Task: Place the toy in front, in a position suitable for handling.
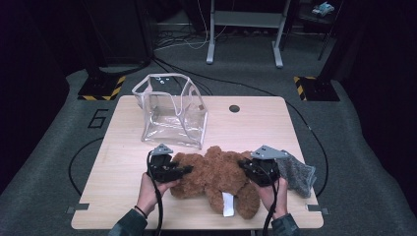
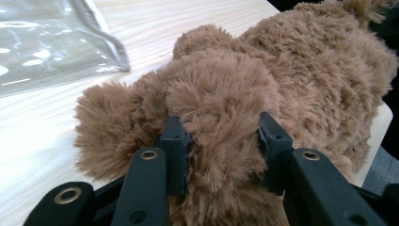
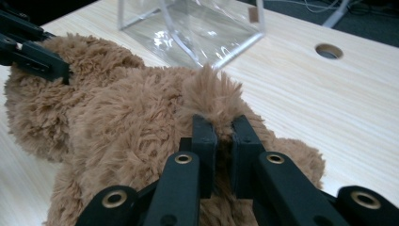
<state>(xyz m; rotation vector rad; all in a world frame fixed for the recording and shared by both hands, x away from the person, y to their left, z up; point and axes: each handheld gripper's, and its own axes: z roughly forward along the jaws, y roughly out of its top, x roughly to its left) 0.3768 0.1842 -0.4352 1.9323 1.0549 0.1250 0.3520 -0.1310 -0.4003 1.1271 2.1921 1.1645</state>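
Brown plush bear, lying near the worktop front edge; left tool clamped on one furry limb; right tool pinched tight on a fur tuft; clear plastic bag toward rear-left; grey cloth at right edge.

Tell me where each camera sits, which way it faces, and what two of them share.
High view: above the person's side of the table, looking forward and down; forearms, hands, left gripper and right gripper show.
Left gripper view: on the left gripper, looking along its jaws clamped on a limb of the bear.
Right gripper view: on the right gripper, looking along its jaws pinched on a fur tuft, toward the bag.
Shared: both gripper views show bear, bag and tabletop.
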